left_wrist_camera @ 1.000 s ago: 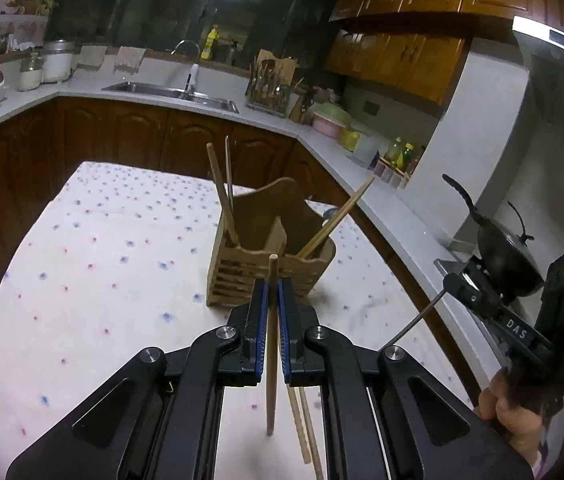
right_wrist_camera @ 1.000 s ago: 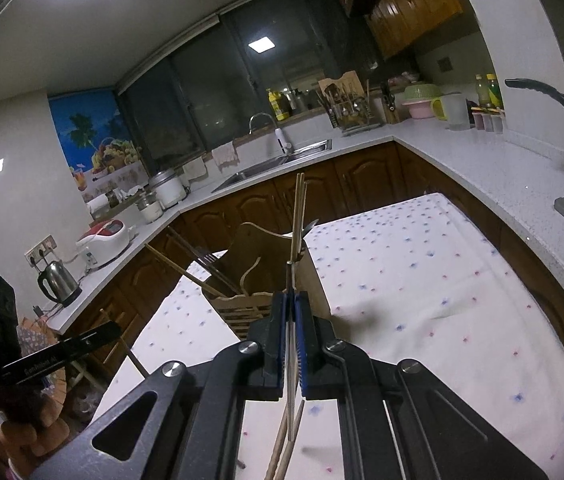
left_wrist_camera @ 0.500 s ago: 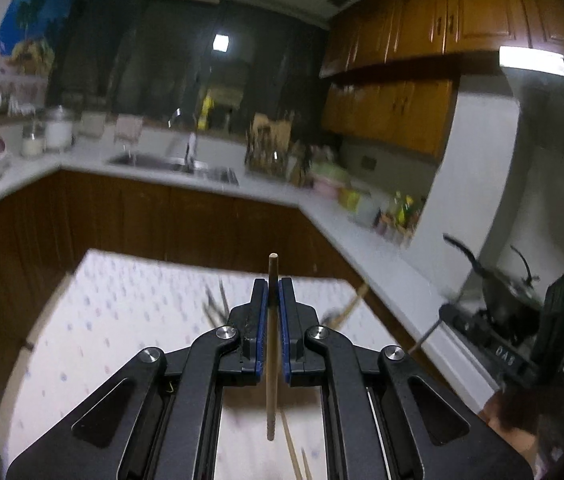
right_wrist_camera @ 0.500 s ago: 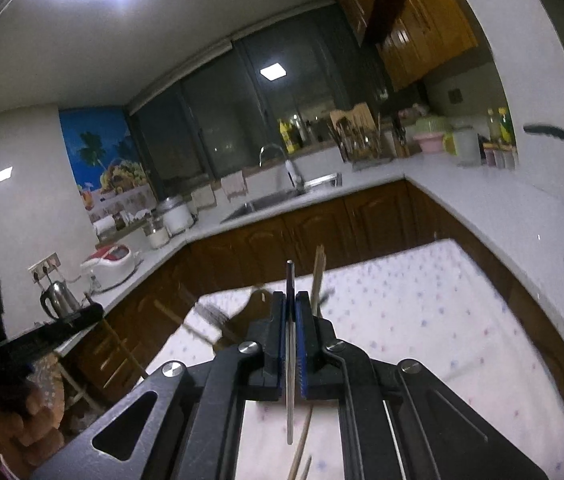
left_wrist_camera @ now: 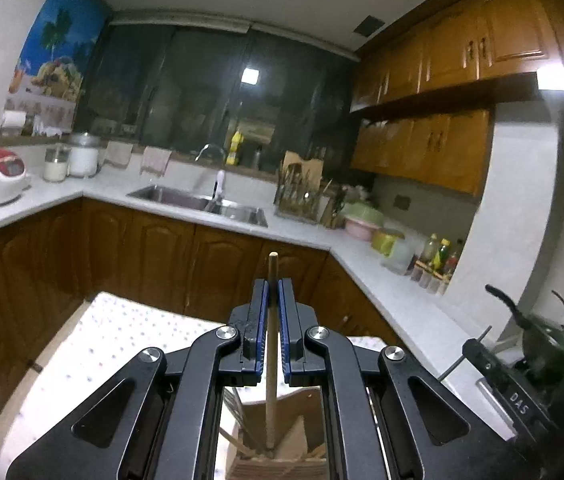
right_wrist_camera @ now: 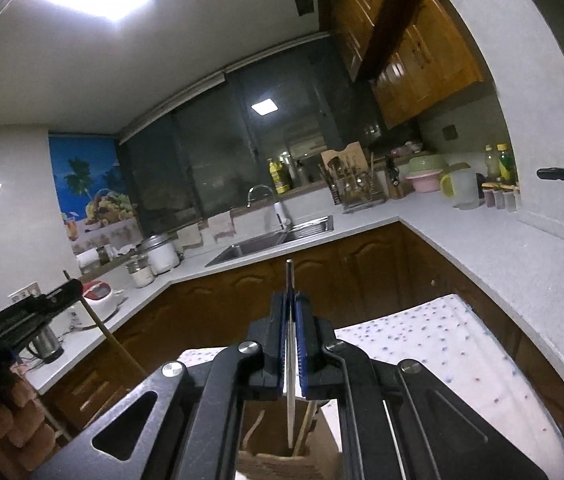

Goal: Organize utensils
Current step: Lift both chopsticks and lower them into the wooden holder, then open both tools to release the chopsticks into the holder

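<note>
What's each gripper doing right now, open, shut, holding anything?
Left gripper: shut on a wooden chopstick, held upright.
Right gripper: shut on a thin metal chopstick, also upright.

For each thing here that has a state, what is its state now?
left tongs: shut on wooden chopstick, held upright
right tongs: shut on metal chopstick, held upright
wooden holder: below both tongs, utensils already inside
sink: tap not visibly running
</note>
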Motion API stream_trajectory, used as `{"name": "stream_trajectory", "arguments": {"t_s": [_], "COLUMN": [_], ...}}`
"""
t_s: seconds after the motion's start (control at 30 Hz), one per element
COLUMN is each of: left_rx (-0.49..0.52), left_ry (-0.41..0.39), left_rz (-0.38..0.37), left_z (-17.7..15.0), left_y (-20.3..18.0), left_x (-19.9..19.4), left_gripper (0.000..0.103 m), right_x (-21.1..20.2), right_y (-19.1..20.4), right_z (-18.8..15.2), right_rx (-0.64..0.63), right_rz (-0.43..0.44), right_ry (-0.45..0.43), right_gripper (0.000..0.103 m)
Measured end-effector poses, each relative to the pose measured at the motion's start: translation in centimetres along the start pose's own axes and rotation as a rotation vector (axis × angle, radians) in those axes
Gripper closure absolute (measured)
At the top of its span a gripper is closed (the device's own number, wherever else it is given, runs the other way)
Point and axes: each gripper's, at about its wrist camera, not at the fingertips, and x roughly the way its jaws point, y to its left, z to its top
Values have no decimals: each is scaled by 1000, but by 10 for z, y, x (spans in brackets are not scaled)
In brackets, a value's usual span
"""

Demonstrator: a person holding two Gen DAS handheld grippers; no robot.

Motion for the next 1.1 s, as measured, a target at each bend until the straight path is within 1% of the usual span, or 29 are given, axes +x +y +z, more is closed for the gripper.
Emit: {"name": "stream_trajectory", "arguments": {"t_s": [0.2,0.47,0.63,0.8,0.9,1.1], "left_rx": [-10,-41,-43,-22,-9,-16], "left_ry": [58,120,158,203,198,210], "left_rz": [10,4,1,-10,3,-3], "left_z": [-27,-55,-65,-74,-77,-76], "left_y": [8,20,23,19,18,20], "left_x": [15,18,23,30,29,29], "left_gripper": [98,98,98,98,97,97], "right_x": [15,25,34,43,46,45], "right_y": [-10,-17,-16,-16,-15,-16], "right_z": [-20,-41,-51,-60,-66,-68], "right_rx": [19,36,27,31,30,34], "right_rz": [-18,-14,-5,-7,-7,-8], "right_ry": [47,111,164,209,233,236], "right_gripper": [98,98,98,98,98,97]}}
